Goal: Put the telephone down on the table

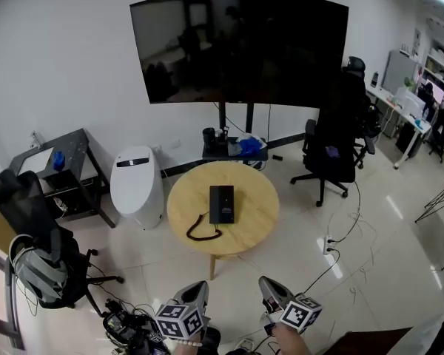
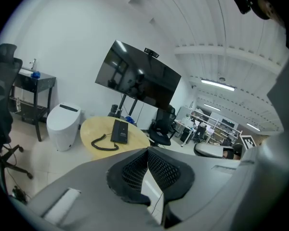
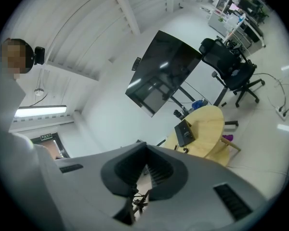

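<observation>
A black telephone [image 1: 222, 203] lies flat on the round wooden table [image 1: 255, 198], its coiled cord [image 1: 202, 232] looped on the tabletop beside it. Both grippers hang well short of the table, at the bottom edge of the head view. My left gripper [image 1: 198, 287] is shut with nothing between its jaws, and so is my right gripper [image 1: 267, 282]. The left gripper view shows the telephone [image 2: 120, 131] and table [image 2: 94, 126] far beyond the closed jaw tips [image 2: 147, 151]. In the right gripper view the telephone [image 3: 184, 133] sits on the table [image 3: 209, 124], past the closed tips [image 3: 145, 148].
A large dark screen [image 1: 240, 46] on a stand rises behind the table. A white toilet-like unit [image 1: 137, 183] stands to its left, a black office chair [image 1: 331, 150] to its right. Another chair with a grey bag [image 1: 33, 261] and floor cables [image 1: 122, 320] lie near my left side.
</observation>
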`<state>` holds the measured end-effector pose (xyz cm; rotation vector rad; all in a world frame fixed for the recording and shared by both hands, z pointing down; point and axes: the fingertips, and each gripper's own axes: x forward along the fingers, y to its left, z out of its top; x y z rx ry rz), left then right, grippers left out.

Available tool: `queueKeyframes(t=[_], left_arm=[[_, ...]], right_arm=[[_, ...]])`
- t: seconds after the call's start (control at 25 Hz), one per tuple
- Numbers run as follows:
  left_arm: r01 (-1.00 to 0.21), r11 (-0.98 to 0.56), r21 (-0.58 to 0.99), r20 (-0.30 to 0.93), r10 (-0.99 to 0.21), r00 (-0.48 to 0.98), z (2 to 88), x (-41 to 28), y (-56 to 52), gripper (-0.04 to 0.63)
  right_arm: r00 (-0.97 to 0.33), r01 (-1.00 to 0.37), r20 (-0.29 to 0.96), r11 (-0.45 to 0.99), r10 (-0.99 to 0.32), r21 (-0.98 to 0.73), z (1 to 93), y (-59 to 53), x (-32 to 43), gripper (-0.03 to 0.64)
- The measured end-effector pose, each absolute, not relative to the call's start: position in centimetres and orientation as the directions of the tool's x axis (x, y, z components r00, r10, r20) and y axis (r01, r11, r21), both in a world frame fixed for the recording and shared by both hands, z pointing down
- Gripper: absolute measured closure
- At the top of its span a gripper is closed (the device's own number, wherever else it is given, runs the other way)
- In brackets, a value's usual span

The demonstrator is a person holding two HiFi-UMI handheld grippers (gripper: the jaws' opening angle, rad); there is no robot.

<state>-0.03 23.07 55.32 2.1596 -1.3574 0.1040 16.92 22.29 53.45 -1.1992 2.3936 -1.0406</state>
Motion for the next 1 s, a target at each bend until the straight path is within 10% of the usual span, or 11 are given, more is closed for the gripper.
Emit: queueKeyframes(t=[1.0], left_arm=[[-0.785,-0.442,0.434,0.253,-0.777,0.577,50.3,-1.7,22.4,0.612]], right_arm=[[-0.508,-0.737,0.116,0.361,-0.854,-0.572,49.8,25.0,14.0,0.605]])
